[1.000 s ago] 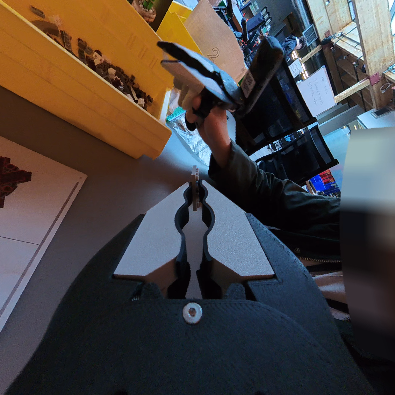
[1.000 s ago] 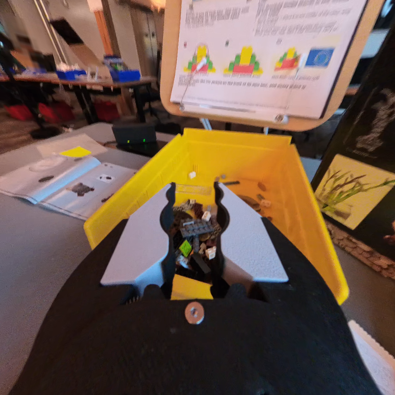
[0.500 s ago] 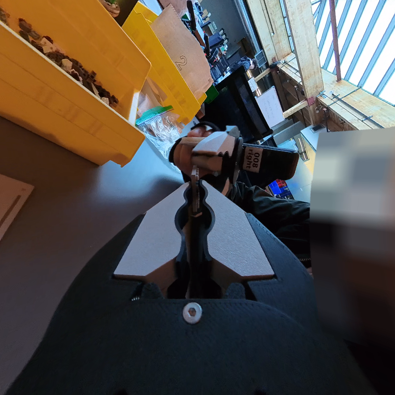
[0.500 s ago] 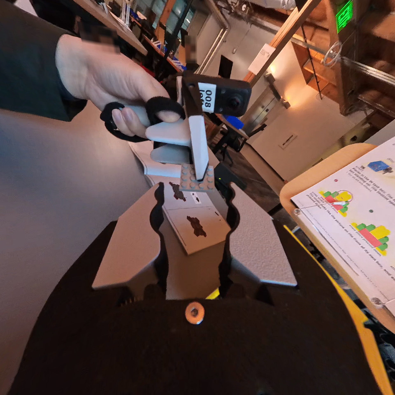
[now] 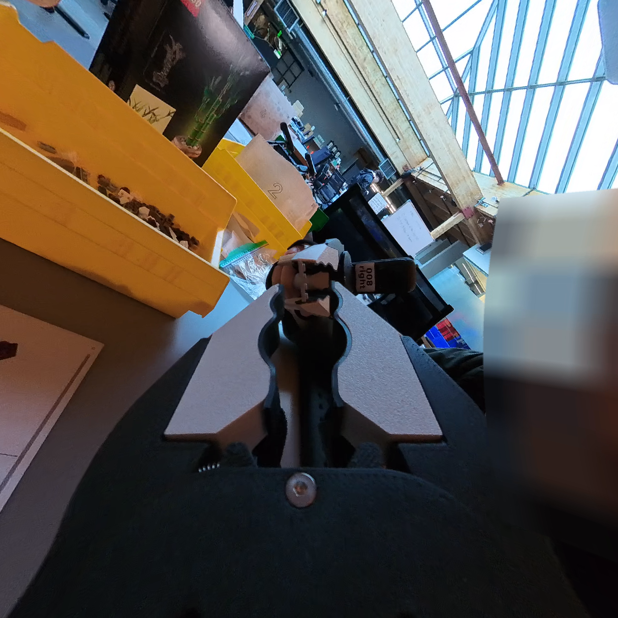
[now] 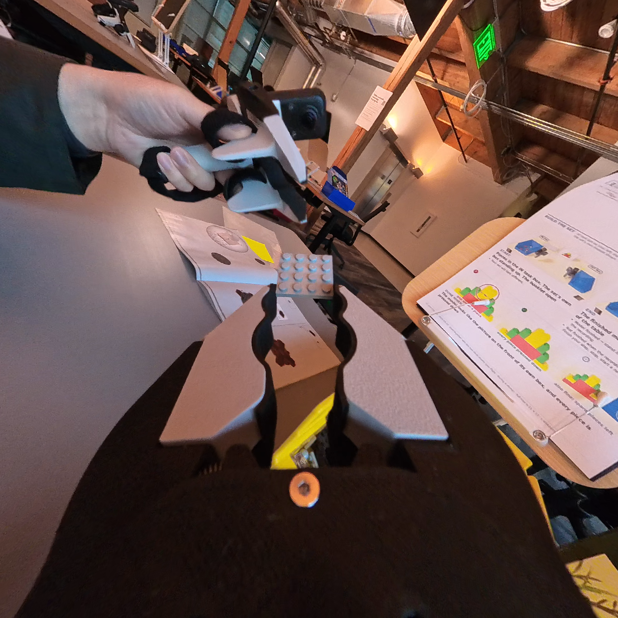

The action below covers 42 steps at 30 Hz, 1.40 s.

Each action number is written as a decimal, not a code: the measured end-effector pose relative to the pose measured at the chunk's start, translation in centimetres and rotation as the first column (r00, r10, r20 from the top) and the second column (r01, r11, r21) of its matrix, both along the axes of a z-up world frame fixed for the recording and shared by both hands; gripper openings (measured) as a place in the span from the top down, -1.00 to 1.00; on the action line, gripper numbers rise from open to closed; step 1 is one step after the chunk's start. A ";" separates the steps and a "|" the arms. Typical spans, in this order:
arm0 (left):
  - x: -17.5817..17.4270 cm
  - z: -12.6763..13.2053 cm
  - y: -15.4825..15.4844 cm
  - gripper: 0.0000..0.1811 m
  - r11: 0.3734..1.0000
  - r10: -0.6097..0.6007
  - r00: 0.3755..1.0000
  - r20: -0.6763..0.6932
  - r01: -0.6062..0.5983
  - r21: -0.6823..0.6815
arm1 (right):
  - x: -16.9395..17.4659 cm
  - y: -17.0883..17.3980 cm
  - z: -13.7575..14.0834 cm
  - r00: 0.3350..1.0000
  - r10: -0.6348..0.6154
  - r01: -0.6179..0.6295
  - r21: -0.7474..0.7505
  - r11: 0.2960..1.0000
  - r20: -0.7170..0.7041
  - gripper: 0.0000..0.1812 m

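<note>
The right hand-held gripper (image 6: 305,294) is pinching a flat grey studded plate (image 6: 305,276) by its two side edges at the very fingertips, its jaws standing as far apart as the plate is wide. The plate is square, moulded plastic, with four rows of four round studs facing the camera, and it is hanging in the air above the counter (image 6: 83,284). In the left wrist view the same plate (image 5: 302,280) is showing edge-on as a thin sliver between the right hand-held gripper's pale fingers.

The left hand-held gripper (image 5: 305,297) is standing open with nothing between its fingers; in the right wrist view it (image 6: 299,197) is hovering just above the plate, apart from it, with a person's hand (image 6: 133,117) gripping its loops. Both tools are wearing matte, grainy grey finger pads on black ribbed bodies.

The counter is smooth and grey. An open white instruction booklet (image 6: 230,267) is lying on it beyond the plate. A glossy yellow plastic bin (image 5: 110,247) of small dark bricks is sitting along the counter's far edge. A light wooden board bearing a printed sheet (image 6: 521,327) is leaning at the right. Behind, the room is showing timber beams and a slatted skylight.
</note>
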State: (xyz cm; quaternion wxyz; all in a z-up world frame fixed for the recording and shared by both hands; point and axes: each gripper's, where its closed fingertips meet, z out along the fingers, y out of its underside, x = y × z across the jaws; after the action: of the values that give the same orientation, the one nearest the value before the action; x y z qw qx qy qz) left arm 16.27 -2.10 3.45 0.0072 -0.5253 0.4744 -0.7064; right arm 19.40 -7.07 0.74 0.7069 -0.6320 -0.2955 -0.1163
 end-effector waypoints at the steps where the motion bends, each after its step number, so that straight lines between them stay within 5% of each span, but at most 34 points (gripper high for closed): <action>1: -0.1 0.2 0.1 0.74 1.000 0.002 1.000 0.004 -0.002 0.000 | 0.2 0.0 0.1 1.000 -0.003 0.003 0.001 1.000 -0.007 0.64; 15: -0.4 0.4 -0.1 0.77 1.000 -0.009 1.000 -0.001 0.009 0.004 | 2.4 -0.5 1.2 0.984 0.003 -0.002 0.007 1.000 -0.180 0.64; 42: -0.5 0.3 -0.3 0.78 1.000 -0.021 1.000 -0.012 0.021 0.009 | 4.1 0.0 0.7 0.958 -0.007 -0.010 -0.057 0.998 -0.287 0.64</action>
State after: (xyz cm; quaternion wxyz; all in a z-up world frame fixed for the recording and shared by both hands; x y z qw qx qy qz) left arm 15.80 -2.43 3.74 -0.0007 -0.5246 0.4831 -0.7010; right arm 23.47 -7.07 1.40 0.7238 -0.6621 -0.1935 -0.0142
